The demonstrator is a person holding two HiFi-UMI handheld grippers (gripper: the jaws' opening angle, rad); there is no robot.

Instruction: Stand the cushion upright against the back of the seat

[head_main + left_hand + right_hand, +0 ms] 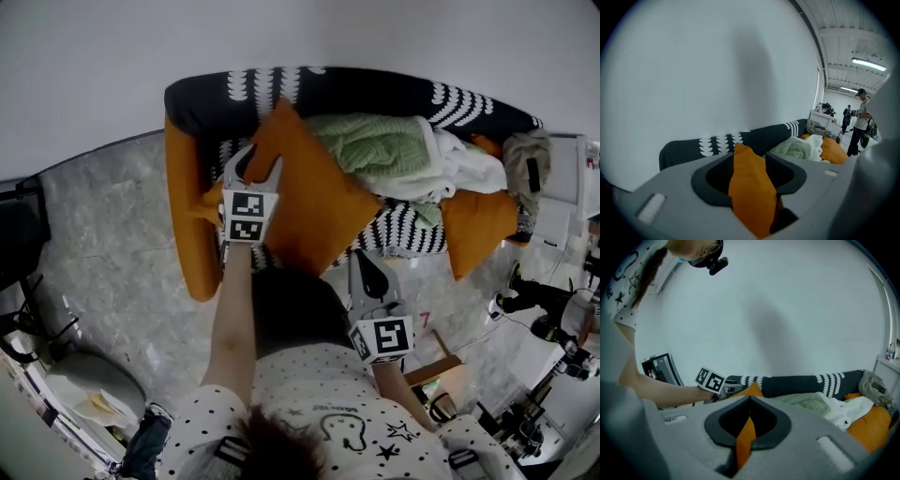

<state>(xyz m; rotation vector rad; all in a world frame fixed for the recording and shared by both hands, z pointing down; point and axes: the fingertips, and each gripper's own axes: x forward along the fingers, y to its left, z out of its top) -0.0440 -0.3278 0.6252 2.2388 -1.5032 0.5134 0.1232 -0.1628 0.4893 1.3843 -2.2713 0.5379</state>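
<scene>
An orange cushion (309, 187) stands on one corner, tilted, on the left part of a black-and-white patterned sofa, its top corner near the sofa's back (328, 89). My left gripper (251, 161) is at the cushion's left edge. In the left gripper view the orange fabric (750, 187) lies between the jaws, with a dark gap on its right side, so the left gripper (751, 161) is open. My right gripper (367, 261) is at the cushion's lower corner. In the right gripper view the right gripper (749, 427) is shut on a thin fold of the cushion (746, 439).
A green blanket (375, 145) and white cloth (459, 159) are heaped on the seat to the right. A second orange cushion (478, 230) leans at the sofa's right end. An orange armrest (183, 206) bounds the left. People (860, 122) stand far off.
</scene>
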